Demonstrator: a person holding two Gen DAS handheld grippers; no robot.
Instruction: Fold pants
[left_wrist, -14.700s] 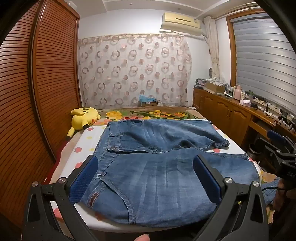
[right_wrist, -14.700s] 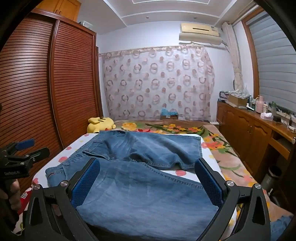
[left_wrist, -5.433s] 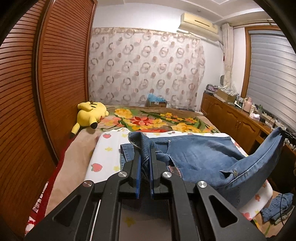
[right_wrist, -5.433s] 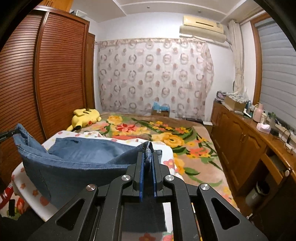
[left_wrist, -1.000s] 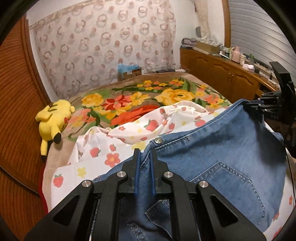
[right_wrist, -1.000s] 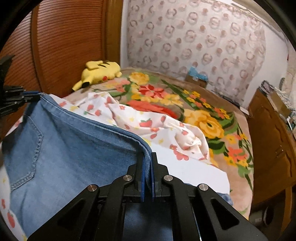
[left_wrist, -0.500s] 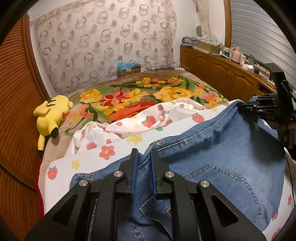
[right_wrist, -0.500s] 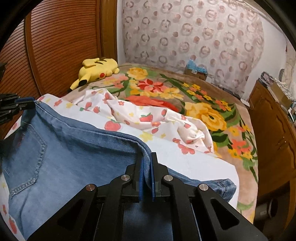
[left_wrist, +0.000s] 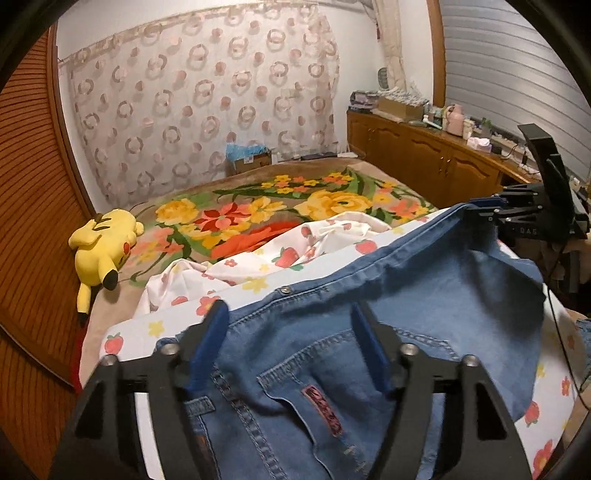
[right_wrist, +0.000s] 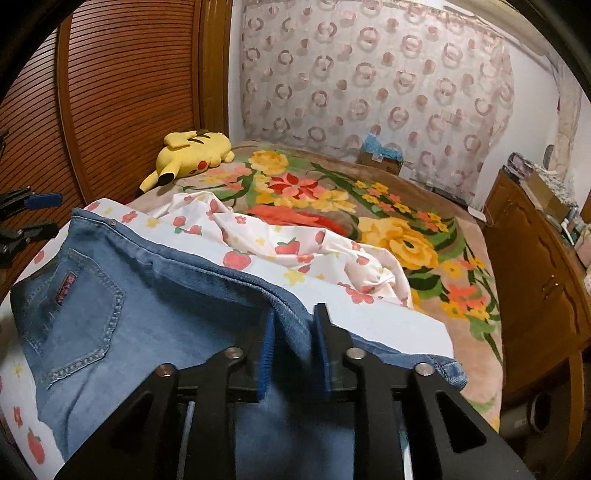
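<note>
- Denim pants (left_wrist: 424, 306) lie folded on the strawberry-print sheet (left_wrist: 258, 284) at the near end of the bed (left_wrist: 295, 199), filling the lower half of both views, back pocket and red label facing up.
- Half a second ago both tongs were still pressed onto the waistband edge; now both have let go.
- Left tongs (left_wrist: 291, 343), at the bottom centre of the left view, stand spread wide, blue pads clear on either side of the cloth and pinching nothing.
- Right tongs (right_wrist: 293, 347), at the bottom centre of the right view, are parted too, but less so; a ridge of waistband stands up between the pads, and I cannot tell whether it touches them.
- Seen from the left view, the corner at the right edge of the frame rides a little high beside the right tongs rather than lying flat.
- My reading: this fold has just been laid down and released, so the step is done; the pants probably need that raised corner smoothed, and perhaps one more fold.
- Yellow plush toy (left_wrist: 101, 247) rests at the left of the frame, well apart from the work.
</note>
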